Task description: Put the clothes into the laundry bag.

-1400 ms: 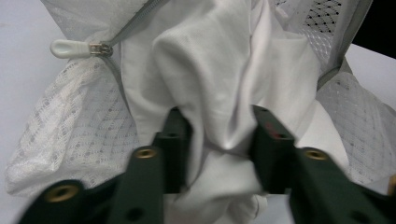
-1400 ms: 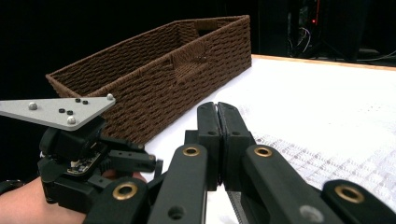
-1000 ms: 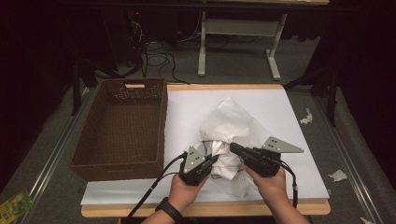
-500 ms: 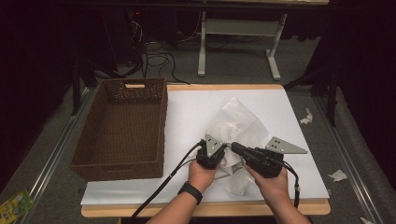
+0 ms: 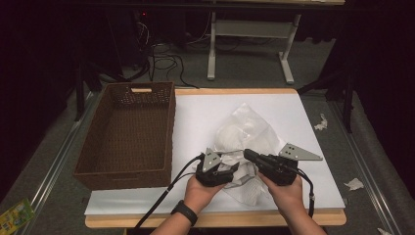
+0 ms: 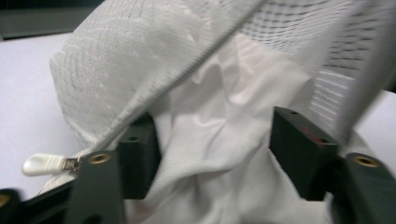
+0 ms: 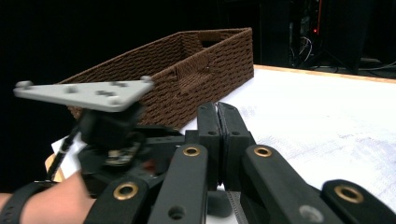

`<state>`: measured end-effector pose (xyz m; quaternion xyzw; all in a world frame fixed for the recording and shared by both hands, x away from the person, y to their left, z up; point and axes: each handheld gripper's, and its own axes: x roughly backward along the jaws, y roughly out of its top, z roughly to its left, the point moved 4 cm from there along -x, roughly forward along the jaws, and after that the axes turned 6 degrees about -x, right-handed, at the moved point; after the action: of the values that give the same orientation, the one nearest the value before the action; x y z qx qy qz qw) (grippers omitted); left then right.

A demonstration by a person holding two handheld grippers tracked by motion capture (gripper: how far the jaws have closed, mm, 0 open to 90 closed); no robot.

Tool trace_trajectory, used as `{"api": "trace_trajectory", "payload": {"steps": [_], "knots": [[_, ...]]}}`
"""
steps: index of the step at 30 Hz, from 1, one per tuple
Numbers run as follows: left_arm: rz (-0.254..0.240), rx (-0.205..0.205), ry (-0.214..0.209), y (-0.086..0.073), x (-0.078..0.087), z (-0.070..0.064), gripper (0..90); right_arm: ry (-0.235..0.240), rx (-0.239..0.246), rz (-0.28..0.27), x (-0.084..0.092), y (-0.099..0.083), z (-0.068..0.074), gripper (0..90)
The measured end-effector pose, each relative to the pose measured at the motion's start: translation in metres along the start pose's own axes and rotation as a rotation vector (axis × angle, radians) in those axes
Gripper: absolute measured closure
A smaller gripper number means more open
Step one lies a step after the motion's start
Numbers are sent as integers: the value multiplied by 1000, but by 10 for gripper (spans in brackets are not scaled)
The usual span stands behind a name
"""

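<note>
A white mesh bag (image 5: 244,127) with a zipper lies crumpled on the white table top (image 5: 205,107). White cloth (image 6: 233,93) sits in its mouth. My left gripper (image 5: 234,169) is at the bag's near left. Its jaws have just been opening and stand apart with the white cloth between them (image 6: 215,149). The mesh (image 6: 107,70) rises over them, and the zipper pull (image 6: 44,164) lies beside the left jaw. My right gripper (image 5: 247,154) is shut (image 7: 218,114) on the bag's zipper edge, holding it up. The left gripper (image 7: 112,135) shows close by in the right gripper view.
A brown wicker basket (image 5: 122,178) stands empty on the table's left side (image 7: 205,65). Torn paper scraps (image 5: 320,122) lie on the floor at the right. A desk frame and cables are beyond the table's far edge.
My left gripper has moved right, in towards the bag's mouth, and its jaws have opened around the white cloth. The right gripper has stayed put, still shut.
</note>
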<state>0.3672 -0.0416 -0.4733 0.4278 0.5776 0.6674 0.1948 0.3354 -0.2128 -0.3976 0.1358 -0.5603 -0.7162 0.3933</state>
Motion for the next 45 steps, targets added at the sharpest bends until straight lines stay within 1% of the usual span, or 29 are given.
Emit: {"api": "trace_trajectory", "payload": {"steps": [5,8,9,11,12,13,14,15,16,17,20,21,24,25,26,28,29,30,31,32,33,36,37,38,39,40,41,42,45], "knots": [[-1,-3,-11,-9,21,-2,222,-2,1,5,0,-1,1,900],[12,-11,-6,-13,23,-2,212,-4,0,6,0,-1,1,900],[40,0,-18,-18,19,-4,210,-5,0,7,-1,-1,1,900],[54,3,-26,-19,15,-6,205,-5,-1,6,-1,-1,1,900],[80,1,-33,-21,11,-9,205,-5,-1,6,-1,-1,1,900],[133,6,-37,-24,4,-11,218,-4,2,7,-2,-1,1,900],[164,11,-35,-25,0,-12,241,-3,2,8,-2,-1,2,900],[196,11,-18,-27,-7,-12,293,-3,3,8,-2,-1,2,900],[196,11,-18,-27,-7,-12,342,-3,3,8,-2,-1,2,900],[199,22,-20,-27,-10,-11,342,-4,0,8,-2,-2,2,900],[218,-2,-15,-26,-14,-13,573,-2,-3,6,-2,-2,1,900],[220,6,-19,-26,-15,-12,663,-2,-6,6,-2,-2,0,900],[226,8,-20,-25,-15,-10,790,-1,-3,7,-2,-2,0,900],[205,16,-16,-23,-14,-9,803,3,-3,7,-2,-2,1,900],[205,16,-16,-23,-14,-9,809,3,-3,7,-2,-2,1,900],[150,30,7,-15,-10,-4,812,0,-3,7,-2,-2,1,900],[106,40,24,-8,-7,0,812,0,-1,6,-2,-2,1,900],[106,40,24,-8,-7,0,812,0,-1,6,-2,-2,1,900],[50,44,43,3,-4,2,812,1,-3,6,-3,-2,1,900],[50,44,43,3,-4,2,812,1,-3,6,-3,-2,1,900],[17,45,50,10,-4,1,812,1,-4,4,-3,-2,1,900],[-10,35,59,16,-10,-3,811,3,-10,3,-4,-2,2,900],[-17,42,64,17,-19,-5,810,7,-12,1,-5,-2,2,900],[-17,42,64,17,-19,-5,810,7,-12,1,-5,-2,2,900],[-20,52,74,16,-29,-4,810,9,-14,-1,-5,-1,2,900],[-20,52,74,16,-29,-4,810,9,-14,-1,-5,-1,2,900],[-23,63,82,16,-39,-3,810,9,-22,-6,-4,-1,2,900],[-23,63,82,16,-39,-3,810,9,-22,-6,-4,-1,2,900],[-19,56,103,16,-51,-1,809,12,-25,-14,-2,0,1,900]]}}
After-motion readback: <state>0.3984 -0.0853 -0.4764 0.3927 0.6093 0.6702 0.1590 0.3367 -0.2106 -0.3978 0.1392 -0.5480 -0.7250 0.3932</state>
